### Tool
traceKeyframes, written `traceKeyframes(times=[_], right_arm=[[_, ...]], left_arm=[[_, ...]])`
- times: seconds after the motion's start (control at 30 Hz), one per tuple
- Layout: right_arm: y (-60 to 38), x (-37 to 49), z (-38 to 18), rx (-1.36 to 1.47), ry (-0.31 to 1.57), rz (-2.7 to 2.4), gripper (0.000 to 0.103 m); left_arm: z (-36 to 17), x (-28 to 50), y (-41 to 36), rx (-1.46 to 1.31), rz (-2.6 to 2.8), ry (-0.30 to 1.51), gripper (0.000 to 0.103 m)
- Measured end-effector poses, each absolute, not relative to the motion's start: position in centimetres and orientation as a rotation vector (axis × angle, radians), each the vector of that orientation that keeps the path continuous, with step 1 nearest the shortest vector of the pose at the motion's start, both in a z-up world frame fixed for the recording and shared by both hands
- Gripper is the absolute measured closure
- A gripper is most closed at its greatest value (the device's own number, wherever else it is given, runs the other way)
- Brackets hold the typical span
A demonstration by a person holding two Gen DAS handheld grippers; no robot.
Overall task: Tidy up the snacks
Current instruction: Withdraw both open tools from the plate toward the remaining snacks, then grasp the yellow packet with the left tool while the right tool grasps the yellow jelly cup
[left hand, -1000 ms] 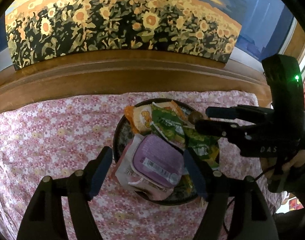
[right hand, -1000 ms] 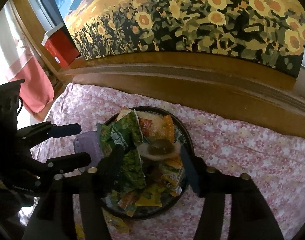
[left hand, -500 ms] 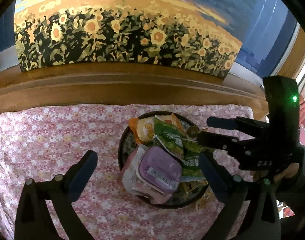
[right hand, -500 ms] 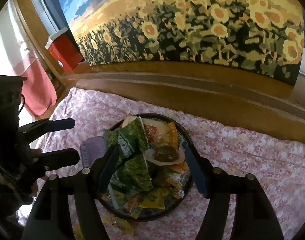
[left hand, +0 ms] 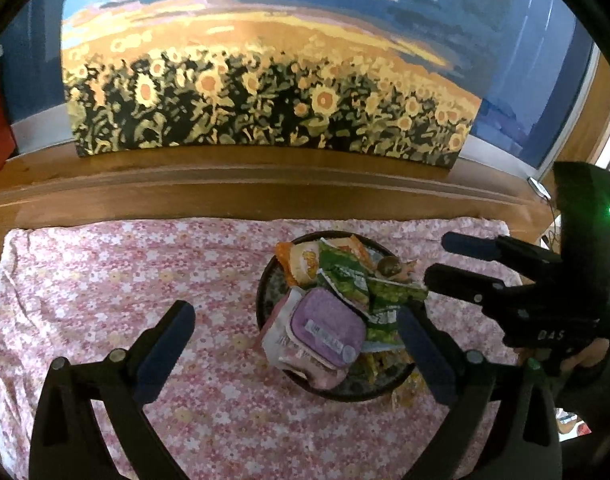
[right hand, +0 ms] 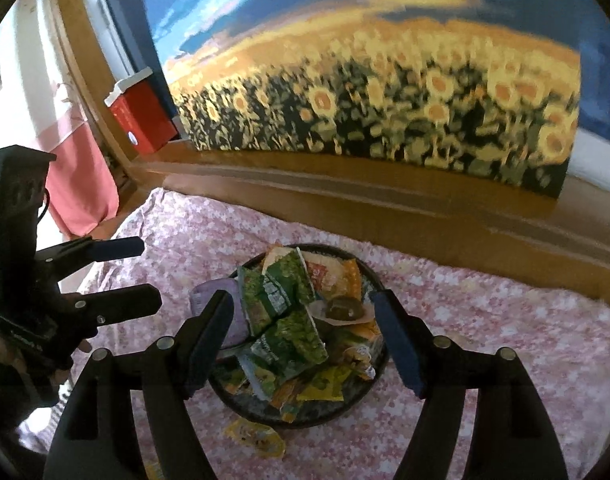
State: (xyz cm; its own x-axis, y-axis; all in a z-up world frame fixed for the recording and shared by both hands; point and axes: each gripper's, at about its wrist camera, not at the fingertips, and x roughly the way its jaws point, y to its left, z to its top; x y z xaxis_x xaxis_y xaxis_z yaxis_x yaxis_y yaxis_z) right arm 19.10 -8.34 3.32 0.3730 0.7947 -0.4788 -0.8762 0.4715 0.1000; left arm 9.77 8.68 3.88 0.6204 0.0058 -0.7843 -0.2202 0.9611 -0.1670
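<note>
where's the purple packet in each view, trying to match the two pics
Left wrist view: the purple packet lies at the near left edge of the dark bowl, just right of centre.
Right wrist view: only a sliver of it shows, behind the near finger.
Shared landmark: the green snack bags.

I note even daylight, blown-out glare at the right wrist view's left edge, strong fisheye bending, slight softness.

surface: pink floral cloth [left hand: 145,280]; on it: dark snack bowl [right hand: 361,400]; yellow packet [right hand: 257,436] beside bowl
</note>
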Motion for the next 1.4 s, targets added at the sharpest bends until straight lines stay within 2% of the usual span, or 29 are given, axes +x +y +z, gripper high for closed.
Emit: traceKeyframes(times=[0.6, 1.0, 1.17, 1.3, 1.37, 1.4], right_arm=[[-12.0, 14.6, 0.4, -0.176, 0.532, 1.071, 0.028], [-13.0, 13.6, -3.5, -0.16, 0.63, 0.998, 0.028], [-12.7, 13.8, -4.5, -0.131, 0.668, 0.979, 0.028], [-13.0, 13.7, -4.5, -0.119, 0.674, 0.967, 0.028], [-13.1, 13.7, -4.6, -0.106, 0.678, 0.968, 0.028], [-13.1, 13.8, -4.8, -0.105, 0.681, 0.965, 0.028]], left_arm=[[3.4, 4.7, 5.1, -0.237, 0.19, 0.918, 0.0], [0.6, 0.5, 1.3, -0.315, 0.205, 0.988, 0.0], [-0.9, -0.6, -0.7, -0.302, 0.218, 1.013, 0.005], [-2.5, -0.6, -2.0, -0.26, 0.214, 1.066, 0.017], [-3.2, -0.5, -2.9, -0.196, 0.218, 1.094, 0.043], [-3.7, -0.4, -3.3, -0.165, 0.212, 1.111, 0.068]])
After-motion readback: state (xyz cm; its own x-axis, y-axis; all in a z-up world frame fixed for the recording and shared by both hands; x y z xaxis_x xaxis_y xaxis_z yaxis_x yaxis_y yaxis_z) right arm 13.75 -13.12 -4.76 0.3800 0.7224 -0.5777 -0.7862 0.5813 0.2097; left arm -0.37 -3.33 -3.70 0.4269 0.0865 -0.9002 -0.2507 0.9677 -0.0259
